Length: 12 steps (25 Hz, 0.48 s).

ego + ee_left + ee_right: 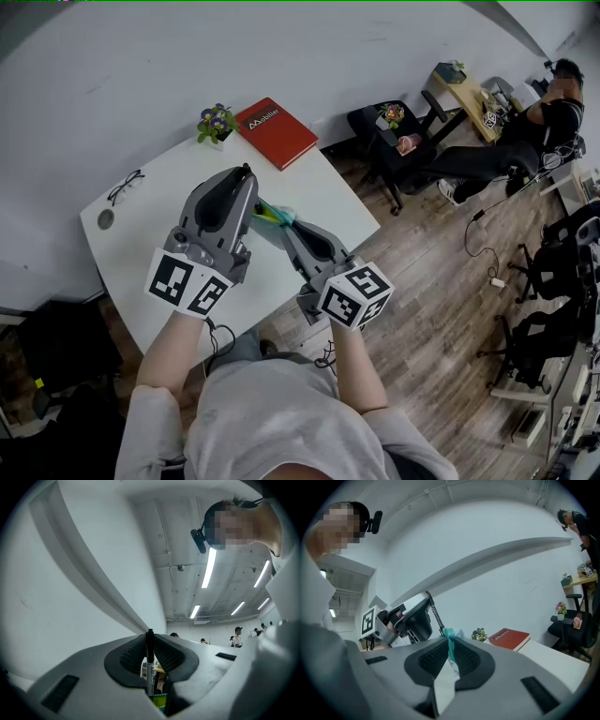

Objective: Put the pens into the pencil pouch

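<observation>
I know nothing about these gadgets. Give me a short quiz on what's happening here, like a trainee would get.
1. True or false: the left gripper is shut on a slim black-and-white pen.
2. The right gripper grips: A) a metal spoon, B) a pale pouch with a teal edge, C) a yellow sponge.
3. Fill in: on the white table, the small pot of purple flowers stands beside a red ____.
Key: 1 true; 2 B; 3 book.

Bright, even light from ceiling tube lights (208, 569), glaring slightly. The white bench (309, 187) is evenly lit. Gripper views are heavy fisheye, with dark corners and bent lines. The pen (149, 667) in the left tool (150, 639) and the pencil pouch (451, 653) in the right tool (449, 637) look soft up close.
</observation>
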Each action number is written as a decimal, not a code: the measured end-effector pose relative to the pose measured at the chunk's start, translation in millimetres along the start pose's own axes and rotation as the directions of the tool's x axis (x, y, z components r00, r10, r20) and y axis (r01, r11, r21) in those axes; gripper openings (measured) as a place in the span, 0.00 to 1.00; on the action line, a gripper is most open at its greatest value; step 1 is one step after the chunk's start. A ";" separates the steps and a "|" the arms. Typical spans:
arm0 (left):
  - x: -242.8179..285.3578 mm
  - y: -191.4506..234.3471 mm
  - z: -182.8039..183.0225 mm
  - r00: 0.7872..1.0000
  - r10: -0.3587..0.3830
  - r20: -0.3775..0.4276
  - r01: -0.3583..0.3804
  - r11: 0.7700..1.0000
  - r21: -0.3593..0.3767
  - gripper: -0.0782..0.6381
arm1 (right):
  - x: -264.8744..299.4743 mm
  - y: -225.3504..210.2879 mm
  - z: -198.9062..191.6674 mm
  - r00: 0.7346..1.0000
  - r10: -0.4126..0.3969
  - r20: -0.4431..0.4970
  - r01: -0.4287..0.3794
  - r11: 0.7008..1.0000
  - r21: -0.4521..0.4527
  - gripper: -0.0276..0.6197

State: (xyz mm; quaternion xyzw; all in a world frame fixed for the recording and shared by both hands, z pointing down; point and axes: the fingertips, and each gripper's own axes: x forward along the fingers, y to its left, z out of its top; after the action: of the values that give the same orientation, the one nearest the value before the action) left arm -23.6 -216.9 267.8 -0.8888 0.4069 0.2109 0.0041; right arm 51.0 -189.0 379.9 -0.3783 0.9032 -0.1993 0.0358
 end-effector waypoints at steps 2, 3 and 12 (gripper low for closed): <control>-0.8 0.4 -0.3 1.000 0.004 0.010 -0.003 1.000 -0.023 0.21 | -0.2 1.7 2.1 1.000 0.008 0.008 -0.008 1.000 0.005 0.12; -1.1 0.7 -1.2 1.000 0.006 0.010 -0.005 1.000 -0.030 0.21 | -0.3 2.2 3.1 1.000 0.010 0.010 -0.010 1.000 0.006 0.12; -1.2 -5.7 -11.7 0.998 -0.022 -0.053 0.022 1.000 -0.012 0.22 | -1.1 4.9 8.4 1.000 0.016 0.023 -0.016 1.000 0.001 0.12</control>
State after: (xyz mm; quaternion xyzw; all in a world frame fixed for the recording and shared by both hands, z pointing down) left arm -15.8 -214.3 278.0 -0.8985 0.3960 0.1894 -0.0093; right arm 50.3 -187.9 370.2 -0.3734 0.9057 -0.1951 0.0479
